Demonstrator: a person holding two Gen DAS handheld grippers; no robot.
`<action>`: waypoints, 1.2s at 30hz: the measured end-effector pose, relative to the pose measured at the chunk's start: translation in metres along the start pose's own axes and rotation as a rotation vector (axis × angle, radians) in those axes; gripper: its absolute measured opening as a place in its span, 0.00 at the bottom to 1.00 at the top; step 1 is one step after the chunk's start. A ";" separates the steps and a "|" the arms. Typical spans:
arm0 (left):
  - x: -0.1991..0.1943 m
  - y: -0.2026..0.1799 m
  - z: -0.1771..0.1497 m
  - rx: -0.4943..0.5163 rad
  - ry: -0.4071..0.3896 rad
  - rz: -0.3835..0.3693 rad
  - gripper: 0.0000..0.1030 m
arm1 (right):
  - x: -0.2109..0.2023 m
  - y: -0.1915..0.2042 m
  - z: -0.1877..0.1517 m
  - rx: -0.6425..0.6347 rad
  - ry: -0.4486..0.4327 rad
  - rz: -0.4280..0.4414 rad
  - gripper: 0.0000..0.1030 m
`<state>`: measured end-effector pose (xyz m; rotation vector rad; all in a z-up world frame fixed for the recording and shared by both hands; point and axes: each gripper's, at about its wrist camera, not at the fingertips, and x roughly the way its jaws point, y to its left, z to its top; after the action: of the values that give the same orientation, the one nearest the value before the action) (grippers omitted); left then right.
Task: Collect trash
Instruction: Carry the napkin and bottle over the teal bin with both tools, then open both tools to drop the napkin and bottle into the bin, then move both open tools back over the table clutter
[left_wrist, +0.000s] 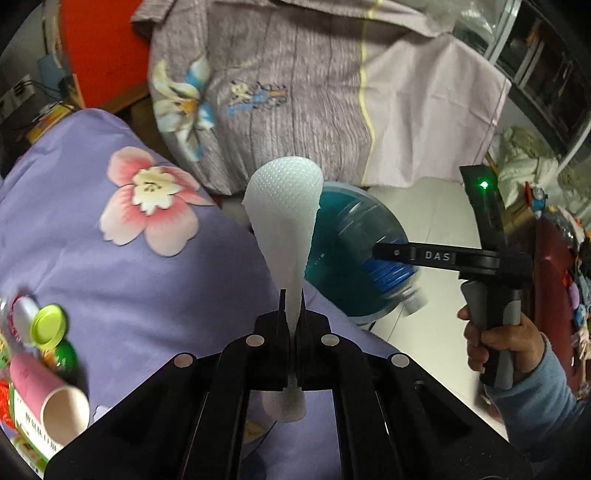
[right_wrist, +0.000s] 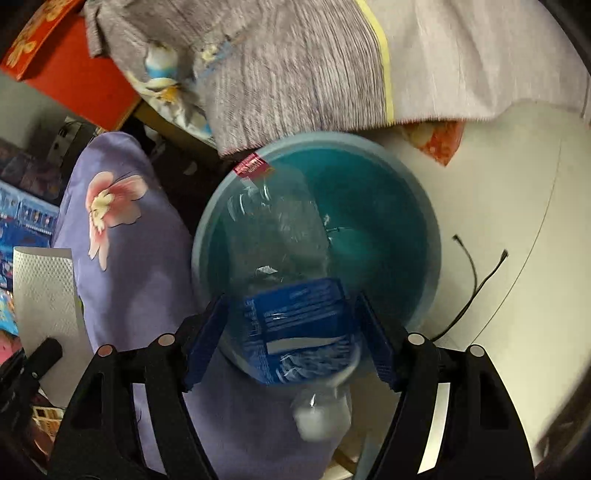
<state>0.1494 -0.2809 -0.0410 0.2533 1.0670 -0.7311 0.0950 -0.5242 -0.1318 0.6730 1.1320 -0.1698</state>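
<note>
My left gripper (left_wrist: 292, 299) is shut on a white embossed paper towel (left_wrist: 284, 206), held up above the purple flowered bedding (left_wrist: 122, 251). My right gripper (right_wrist: 291, 325) holds its jaws wide apart around a clear plastic bottle (right_wrist: 295, 314) with a blue label and white cap, over the teal bin (right_wrist: 388, 221). The bottle is blurred; whether the pads touch it I cannot tell. In the left wrist view the right gripper (left_wrist: 384, 253) reaches over the bin (left_wrist: 343, 236) with the bottle (left_wrist: 391, 277) below it. The towel also shows in the right wrist view (right_wrist: 44, 291).
A pink cardboard tube (left_wrist: 48, 395), a green lid (left_wrist: 50, 325) and wrappers lie on the bedding at lower left. A grey flowered quilt (left_wrist: 295, 92) hangs behind the bin. A black cable (right_wrist: 476, 280) lies on the white floor. A red box (left_wrist: 107, 51) stands at the back.
</note>
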 end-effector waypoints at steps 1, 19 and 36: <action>0.005 -0.002 0.002 0.003 0.009 -0.005 0.03 | 0.003 -0.002 0.001 0.004 0.004 0.006 0.72; 0.080 -0.052 0.033 0.102 0.123 -0.067 0.04 | -0.033 -0.057 0.006 0.141 -0.088 -0.068 0.83; 0.059 -0.030 0.040 0.018 0.045 -0.007 0.92 | -0.042 -0.033 0.005 0.098 -0.073 -0.090 0.83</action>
<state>0.1740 -0.3488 -0.0679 0.2821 1.1046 -0.7443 0.0662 -0.5621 -0.1075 0.6975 1.0890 -0.3258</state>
